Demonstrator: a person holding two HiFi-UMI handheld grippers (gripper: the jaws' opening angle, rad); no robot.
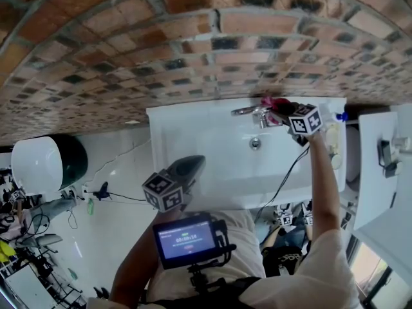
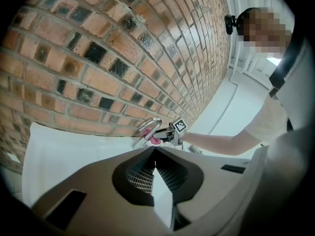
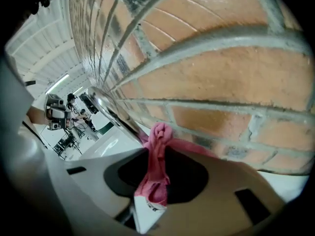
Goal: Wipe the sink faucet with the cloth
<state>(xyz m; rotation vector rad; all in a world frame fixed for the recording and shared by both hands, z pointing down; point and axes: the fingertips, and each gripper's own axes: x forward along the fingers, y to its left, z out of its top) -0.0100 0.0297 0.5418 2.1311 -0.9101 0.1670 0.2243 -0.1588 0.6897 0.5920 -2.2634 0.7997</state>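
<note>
My right fingers: the right gripper (image 3: pixel 157 151) is clamped on a crumpled pink cloth (image 3: pixel 156 166). The cloth fills the gap between the jaws, and its knotted end pokes out past the tips.
Where the cloth is: up at the curved chrome faucet (image 3: pixel 110 109), with the knotted end right beside the shiny spout. I cannot tell whether it actually presses on the metal. From the head view the cloth (image 1: pixel 273 102) sits at the faucet (image 1: pixel 248 111), at the tip of my right gripper (image 1: pixel 278 110).
My left fingers: the left gripper (image 2: pixel 154 151) has its jaws pressed together with nothing between them.
Where my left gripper is: it hangs over the front edge of the white ceramic sink (image 1: pixel 193 131). My left gripper (image 1: pixel 196 163) is well apart from the faucet.
Faucet: it stands at the back of the sink, close under the red-brown brick wall (image 1: pixel 193 50).
Seen from my left side: the faucet (image 2: pixel 147 125) arches over the cloth (image 2: pixel 154 140).
</note>
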